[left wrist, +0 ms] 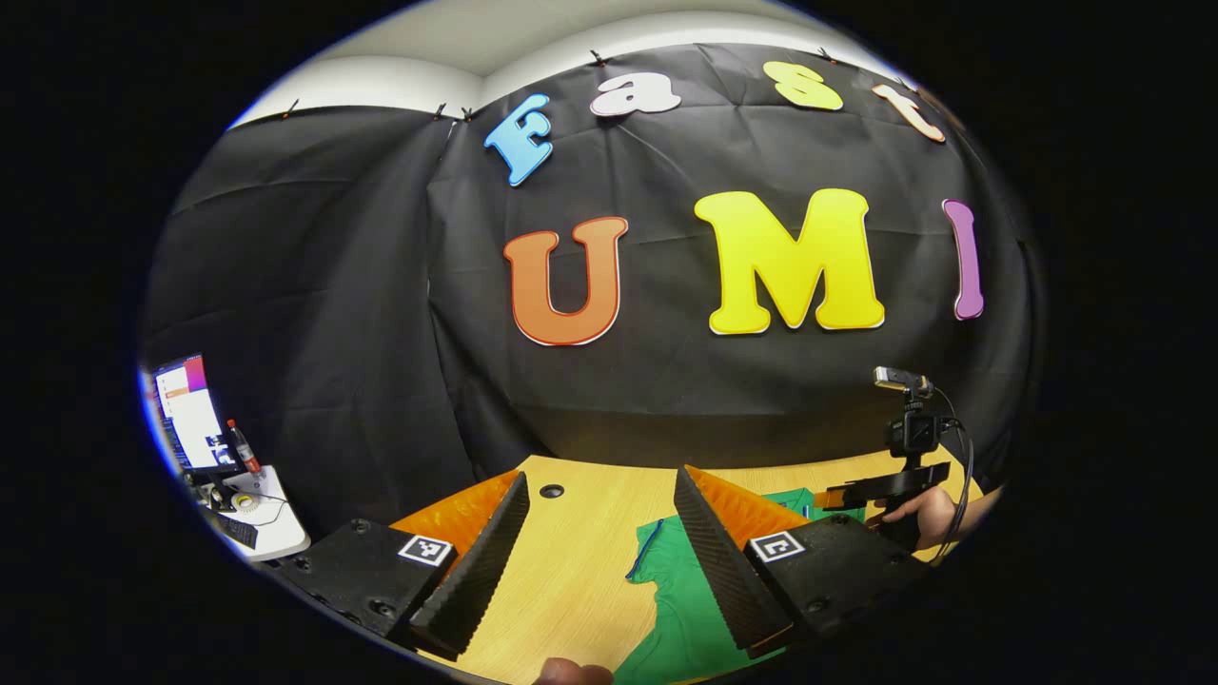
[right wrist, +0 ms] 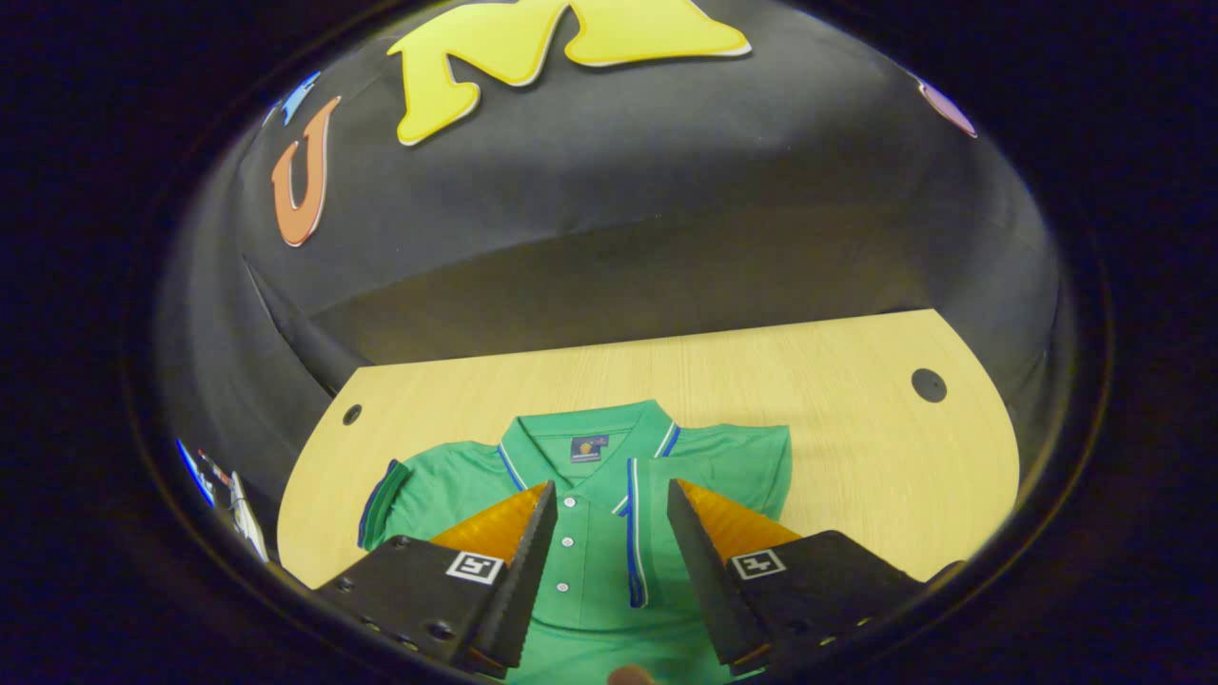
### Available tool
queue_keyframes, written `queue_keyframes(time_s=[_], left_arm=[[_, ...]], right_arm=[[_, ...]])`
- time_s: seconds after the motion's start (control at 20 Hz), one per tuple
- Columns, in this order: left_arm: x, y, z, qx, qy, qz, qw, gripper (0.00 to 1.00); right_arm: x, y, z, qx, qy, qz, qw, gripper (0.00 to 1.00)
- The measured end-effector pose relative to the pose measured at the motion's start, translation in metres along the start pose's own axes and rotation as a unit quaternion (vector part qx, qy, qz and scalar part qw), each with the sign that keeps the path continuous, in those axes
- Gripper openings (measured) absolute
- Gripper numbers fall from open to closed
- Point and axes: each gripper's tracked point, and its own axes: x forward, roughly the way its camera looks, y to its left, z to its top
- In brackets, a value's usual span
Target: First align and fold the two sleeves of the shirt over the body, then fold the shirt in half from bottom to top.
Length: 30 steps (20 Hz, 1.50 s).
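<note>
While both tools hang above the table (right wrist: pixel 856 400), green polo shirt (right wrist: pixel 590 514) lies flat, face up, collar toward the far wall, buttons running down the middle; long axis near to far in the right gripper view.

Left to right in that view: one sleeve (right wrist: pixel 385 499) spread out to the side, dark-trimmed cuff near the table's left edge, not yet folded. Collar and placket at centre. Other sleeve (right wrist: pixel 657 518) already laid over the chest, its striped cuff edge running down just beside the buttons.

Left gripper (left wrist: pixel 599 561): jaws wide, nothing between them but bare wood; shirt sleeve lying off to its right, partly under the right-hand finger. Looks level across the table rather than down. Judged nearer to the unfolded sleeve, so likely the one to take it.

Right gripper (right wrist: pixel 609 552): jaws wide, empty, poised over the placket with the folded sleeve's edge between the fingers; also seen far right in the left gripper view, held by a hand (left wrist: pixel 928 514).

Judgement: one sleeve done, one left, then the bottom-to-top fold.

Writing: small dark neck label (right wrist: pixel 590 447) inside the collar, too small to read. Square coded markers on both tools; no legible words.
</note>
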Motion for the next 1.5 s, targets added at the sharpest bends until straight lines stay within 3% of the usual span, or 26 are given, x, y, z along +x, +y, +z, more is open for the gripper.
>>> queue_keyframes(time_s=[0.05,0.1,0.2,0.3,0.35,0.5,0.8,1.0,1.35,1.4,1.45,1.5], left_arm=[[0.000,0.000,-0.003,-0.004,0.003,-0.003,1.000,0.97],[0.003,-0.001,-0.007,-0.009,0.007,-0.011,1.000,0.97],[0.007,-0.003,-0.012,-0.014,0.011,-0.025,1.000,0.97],[0.013,-0.005,-0.019,-0.017,0.016,-0.039,0.999,0.97],[0.027,-0.013,-0.034,-0.014,0.026,-0.068,0.997,0.98],[0.062,-0.025,-0.076,-0.010,0.067,-0.106,0.992,0.98],[0.141,-0.044,-0.156,0.008,0.131,-0.154,0.979,0.98],[0.173,-0.054,-0.198,0.024,0.163,-0.168,0.972,0.98],[0.210,-0.059,-0.272,0.042,0.226,-0.172,0.958,0.97],[0.212,-0.062,-0.277,0.040,0.230,-0.173,0.957,0.91],[0.213,-0.063,-0.279,0.039,0.232,-0.174,0.956,0.76],[0.213,-0.065,-0.281,0.038,0.234,-0.176,0.956,0.75]], right_arm=[[-0.006,-0.002,0.002,-0.002,-0.004,-0.007,1.000,0.75],[-0.018,-0.009,0.006,-0.010,-0.014,-0.020,1.000,0.88],[-0.038,-0.014,0.010,-0.023,-0.027,-0.029,0.999,0.96],[-0.061,-0.020,0.013,-0.037,-0.038,-0.034,0.998,0.96],[-0.092,-0.022,0.013,-0.044,-0.050,-0.035,0.997,0.96],[-0.141,-0.019,0.012,-0.062,-0.065,-0.027,0.996,0.96],[-0.228,-0.006,-0.003,-0.103,-0.094,-0.028,0.990,0.96],[-0.250,-0.008,-0.014,-0.107,-0.092,-0.039,0.989,0.96],[-0.246,-0.024,-0.029,-0.099,-0.068,-0.069,0.990,0.96],[-0.245,-0.024,-0.034,-0.096,-0.063,-0.069,0.991,0.96],[-0.243,-0.022,-0.035,-0.092,-0.060,-0.067,0.992,0.96],[-0.242,-0.021,-0.037,-0.092,-0.059,-0.065,0.992,0.96]])
